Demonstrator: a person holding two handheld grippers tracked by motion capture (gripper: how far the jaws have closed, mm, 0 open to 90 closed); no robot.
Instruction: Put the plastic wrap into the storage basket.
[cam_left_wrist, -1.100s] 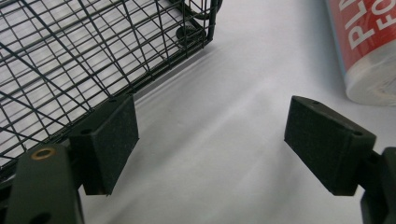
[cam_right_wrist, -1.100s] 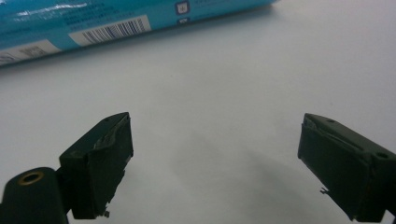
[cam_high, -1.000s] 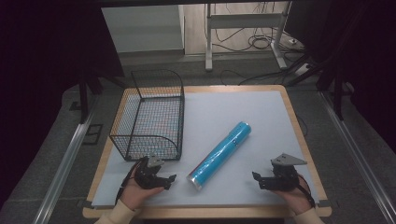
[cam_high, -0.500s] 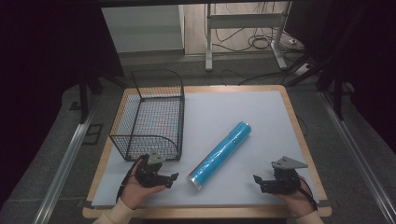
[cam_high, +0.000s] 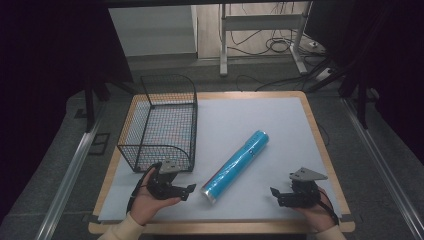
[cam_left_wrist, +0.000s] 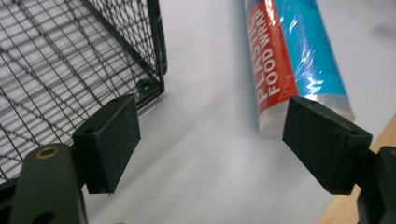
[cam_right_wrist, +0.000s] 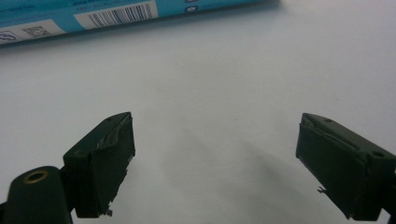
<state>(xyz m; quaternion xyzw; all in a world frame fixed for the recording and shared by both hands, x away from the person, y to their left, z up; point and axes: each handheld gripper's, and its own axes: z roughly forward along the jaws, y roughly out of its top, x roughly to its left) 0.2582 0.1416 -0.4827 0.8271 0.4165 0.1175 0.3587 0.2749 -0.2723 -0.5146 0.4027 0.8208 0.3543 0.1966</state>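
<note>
Nothing is grasped yet: the plastic food wrap roll (cam_high: 235, 166) lies untouched at the wire basket's (cam_high: 162, 122) four o'clock, both grippers' jaws wide and empty, the left gripper's (cam_high: 186, 190) having just been closing slightly.

Blue roll (cam_high: 236, 166) with red label band and white lettering, black mesh basket (cam_high: 161, 122), pale grey mat (cam_high: 260, 120), light wood table (cam_high: 312, 125) edge, black grippers.

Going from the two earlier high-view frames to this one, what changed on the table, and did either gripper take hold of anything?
Little changed. The left gripper lifted slightly and edged toward the plastic wrap roll; its jaws have just been closing a little, with nothing between them. Nothing was gripped or released. The right gripper stayed put, open and empty. The roll and the wire basket kept their places on the table.
</note>
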